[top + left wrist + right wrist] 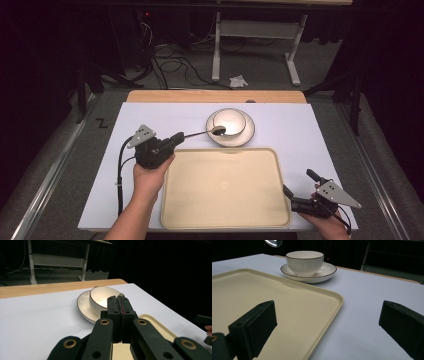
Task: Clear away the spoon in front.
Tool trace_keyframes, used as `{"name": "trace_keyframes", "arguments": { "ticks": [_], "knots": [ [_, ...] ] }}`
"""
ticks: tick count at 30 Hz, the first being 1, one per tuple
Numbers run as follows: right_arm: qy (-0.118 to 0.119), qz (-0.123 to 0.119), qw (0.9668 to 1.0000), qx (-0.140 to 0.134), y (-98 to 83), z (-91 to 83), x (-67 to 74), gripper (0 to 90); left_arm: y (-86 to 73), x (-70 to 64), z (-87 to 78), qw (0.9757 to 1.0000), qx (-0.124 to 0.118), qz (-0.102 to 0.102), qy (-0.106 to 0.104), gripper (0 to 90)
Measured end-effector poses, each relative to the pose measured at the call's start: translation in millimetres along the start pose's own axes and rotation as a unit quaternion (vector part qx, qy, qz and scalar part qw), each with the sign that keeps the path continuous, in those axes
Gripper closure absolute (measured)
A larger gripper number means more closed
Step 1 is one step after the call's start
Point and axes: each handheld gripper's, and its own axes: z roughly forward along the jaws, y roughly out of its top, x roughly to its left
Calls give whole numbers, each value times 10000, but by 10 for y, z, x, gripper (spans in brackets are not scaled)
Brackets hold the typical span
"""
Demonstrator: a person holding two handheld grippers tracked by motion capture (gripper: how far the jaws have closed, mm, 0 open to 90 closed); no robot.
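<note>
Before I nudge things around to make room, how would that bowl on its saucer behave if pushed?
The bowl looks like glazed ceramic, so probably stiff, fairly heavy and breakable. It sits loose on the saucer, so a push high up might slide or tip it rather than move both. The spoon held by the left claw reaches over its rim and could knock it.

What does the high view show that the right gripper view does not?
High view alone: the left gripper shut on a spoon's handle, the person's hands and forearms, the whole tray outline, floor cables behind the table.

Right gripper view alone: the right gripper from behind, jaws wide apart with nothing between them, one over the tray, and the bowl's ribbed side.

Both: spoon over the bowl, saucer, beige tray, white table surface.
</note>
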Motion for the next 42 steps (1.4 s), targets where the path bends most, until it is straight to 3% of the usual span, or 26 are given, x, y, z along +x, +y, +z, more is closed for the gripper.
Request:
{"name": "trace_keyframes", "arguments": {
  "ticks": [16, 22, 23, 24, 25, 26, 28, 29, 30, 31, 34, 36, 37, 39, 42],
  "knots": [
    [29, -32, 10000, -16, 4, 1, 6, 21, -405, 50, -413, 9997, 35, -187, -147, 899],
    [69, -40, 10000, -39, -2, 4, 8, 21, -663, 39, -621, 9994, -40, -224, -243, 899],
    [60, -32, 10000, -17, -4, 4, 11, 22, -818, 72, -679, 9989, -74, -355, -296, 899],
    [60, -32, 10000, -17, -4, 4, 11, 22, -818, 72, -679, 9989, -74, -355, -296, 899],
    [78, -9, 10000, 4, -6, 12, 13, 21, -877, 107, -690, 9971, -8, -631, -416, 899],
    [78, -9, 10000, 4, -6, 12, 13, 21, -899, 126, -694, 9960, 28, -753, -479, 899],
    [79, 3, 10000, -1, 0, 16, 14, 21, -900, 149, -717, 9966, -12, -725, -398, 899],
    [74, -8, 10000, 3, -1, 16, 13, 21, -907, 182, -721, 9937, -146, -976, -532, 899],
    [67, -3, 10000, 8, -1, 15, 13, 21, -912, 183, -714, 9925, -170, -1058, -588, 899],
    [64, 3, 10000, 7, 0, 15, 12, 22, -912, 183, -714, 9925, -170, -1058, -588, 899],
    [57, 10, 10000, 15, -2, 20, 9, 21, -961, 177, -631, 9895, 14, -1180, -840, 899],
    [49, -8, 10000, 41, -10, 27, 9, 21, -1012, 200, -575, 9843, 81, -1431, -1031, 899],
    [49, -8, 10000, 41, -10, 27, 9, 21, -1012, 200, -575, 9843, 81, -1431, -1031, 899],
    [68, -16, 10000, 57, -18, 30, 10, 23, -1060, 219, -508, 9797, 195, -1642, -1130, 899],
    [81, -32, 9999, 54, -19, 32, 10, 23, -1085, 236, -476, 9777, 268, -1734, -1157, 898]
  ]
}}
